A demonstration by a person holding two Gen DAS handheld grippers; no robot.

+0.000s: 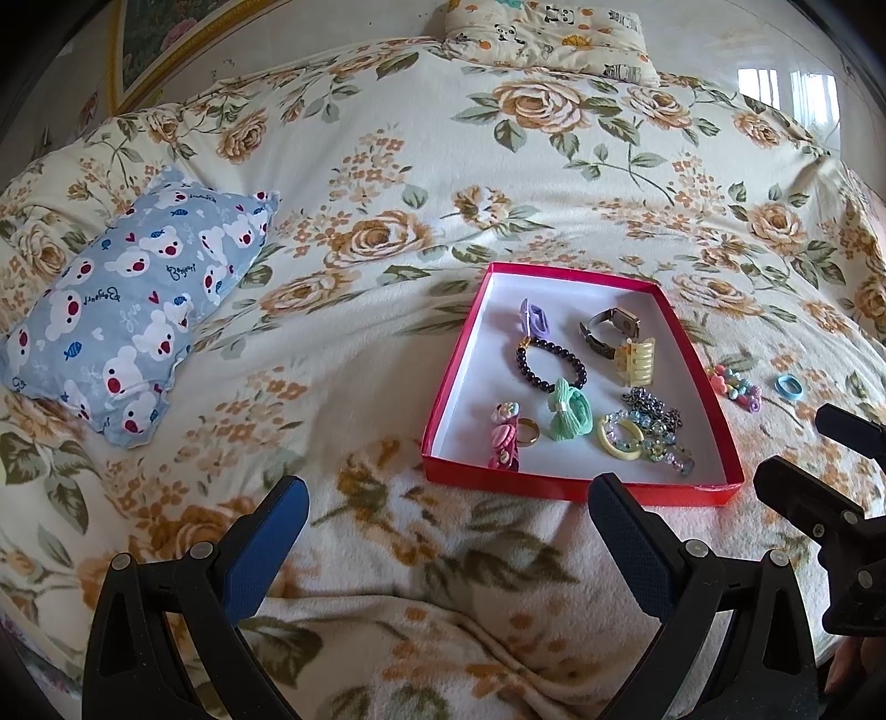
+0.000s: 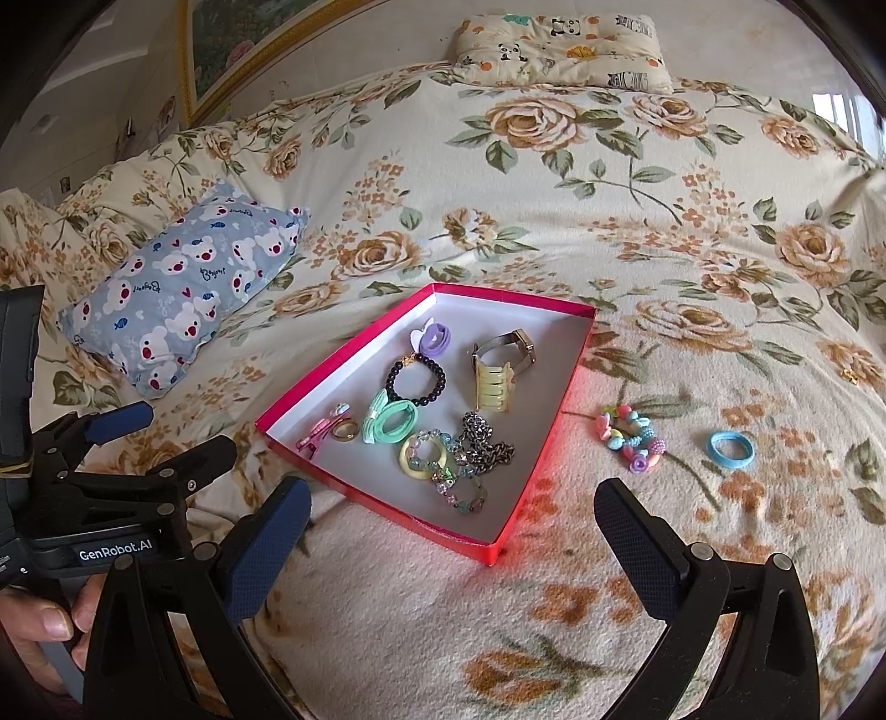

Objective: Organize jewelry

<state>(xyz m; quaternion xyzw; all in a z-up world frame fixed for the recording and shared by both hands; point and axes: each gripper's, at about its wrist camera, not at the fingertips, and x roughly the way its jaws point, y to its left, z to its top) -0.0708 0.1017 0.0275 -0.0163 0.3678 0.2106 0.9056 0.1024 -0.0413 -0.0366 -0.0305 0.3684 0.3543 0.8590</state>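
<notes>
A red box (image 1: 443,399) (image 2: 310,387) lies on the floral bed and holds a watch (image 1: 609,327) (image 2: 506,346), a black bead bracelet (image 1: 548,363) (image 2: 415,379), a yellow claw clip (image 1: 637,363) (image 2: 490,387), a mint bow (image 1: 570,410) (image 2: 390,423), a chain (image 2: 487,443) and other pieces. A colourful bead bracelet (image 1: 736,387) (image 2: 631,437) and a blue hair ring (image 1: 788,386) (image 2: 731,450) lie on the blanket right of the box. My left gripper (image 1: 443,509) is open and empty before the box. My right gripper (image 2: 451,515) is open and empty, near the box's front corner.
A blue bear-print pillow (image 1: 138,310) (image 2: 183,293) lies to the left. A panda-print pillow (image 1: 554,39) (image 2: 559,47) lies at the far edge. A framed picture (image 2: 232,39) leans at the back left. The right gripper's body (image 1: 841,509) shows at the left view's right edge.
</notes>
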